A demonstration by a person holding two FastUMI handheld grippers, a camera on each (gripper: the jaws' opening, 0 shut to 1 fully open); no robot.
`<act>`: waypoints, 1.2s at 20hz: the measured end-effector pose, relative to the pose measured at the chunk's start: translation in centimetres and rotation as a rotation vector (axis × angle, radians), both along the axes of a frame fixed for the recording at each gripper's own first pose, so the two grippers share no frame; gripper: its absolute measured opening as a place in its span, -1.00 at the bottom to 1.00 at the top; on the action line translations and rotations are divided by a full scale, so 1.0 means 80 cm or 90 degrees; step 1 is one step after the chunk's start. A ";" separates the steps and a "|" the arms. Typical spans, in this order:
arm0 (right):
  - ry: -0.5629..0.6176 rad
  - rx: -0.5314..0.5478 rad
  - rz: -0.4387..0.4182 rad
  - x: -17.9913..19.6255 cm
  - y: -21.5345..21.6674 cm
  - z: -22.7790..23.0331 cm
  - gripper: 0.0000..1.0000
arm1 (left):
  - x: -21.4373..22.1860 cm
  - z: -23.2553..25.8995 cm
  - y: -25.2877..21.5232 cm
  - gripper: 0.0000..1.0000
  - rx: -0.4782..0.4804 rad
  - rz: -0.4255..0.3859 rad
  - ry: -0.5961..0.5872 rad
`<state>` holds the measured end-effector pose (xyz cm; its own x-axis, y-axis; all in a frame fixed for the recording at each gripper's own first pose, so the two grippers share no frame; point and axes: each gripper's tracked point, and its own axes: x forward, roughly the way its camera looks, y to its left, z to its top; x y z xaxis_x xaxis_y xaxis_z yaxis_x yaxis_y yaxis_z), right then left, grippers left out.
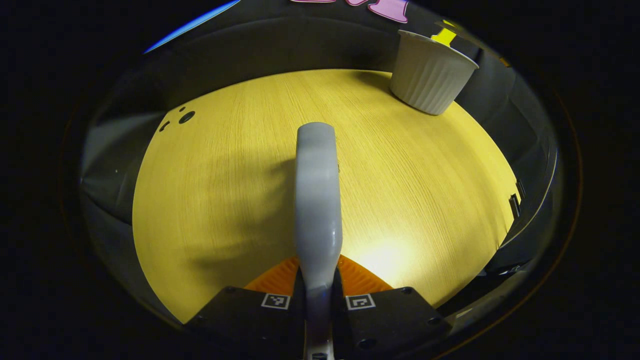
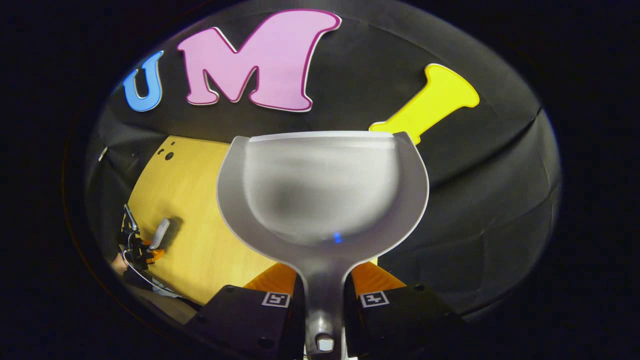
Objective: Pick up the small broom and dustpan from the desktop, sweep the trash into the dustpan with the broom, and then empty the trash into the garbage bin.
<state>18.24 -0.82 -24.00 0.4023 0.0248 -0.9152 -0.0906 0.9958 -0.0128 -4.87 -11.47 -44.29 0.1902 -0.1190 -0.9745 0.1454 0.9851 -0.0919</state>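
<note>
- Grey plastic marks the small broom, seen from its back edge in the left gripper view: a narrow, smooth, rounded spine running from 6 o'clock up to the centre of the picture.
- The left gripper points forward and down over the yellow wood-grain desktop, both fingers closed tight against the broom's handle, one on each side.
- The broom casts a soft shadow on the desktop toward 9 o'clock; its bristles cannot be made out from this angle.
- A white ribbed plastic garbage bin stands upright on the desktop at about 1 o'clock, near the far edge, well apart from the broom.
- In the right gripper view, the right gripper is raised and tipped up toward the booth's black cloth wall, its fingers clamped on the narrow neck of the handle of a translucent grey plastic dustpan.
- The dustpan's wide, rounded scoop fans out from 6 o'clock to the centre, straight front lip uppermost; the inside of the pan looks bare, though the surface is blurred.
- The dustpan is held in the air, above and partly past the desktop's edge.
- At 8 o'clock in the right gripper view, far off, the left gripper shows holding the broom over the desktop, with dark bristles along one side.
</note>
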 end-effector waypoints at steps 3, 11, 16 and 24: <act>-0.019 0.023 0.017 -0.026 0.024 0.009 -0.29 | -0.001 0.003 -0.003 -0.48 -0.009 0.019 0.005; 0.006 0.101 0.097 -0.123 0.150 -0.044 -0.29 | -0.009 0.014 0.008 -0.54 0.021 0.033 0.005; 0.067 0.144 0.127 -0.183 0.229 -0.122 -0.29 | -0.013 0.016 0.011 -0.54 0.034 0.041 0.007; 0.146 0.140 0.116 -0.247 0.303 -0.272 -0.29 | -0.013 0.016 0.008 -0.48 0.046 0.066 0.021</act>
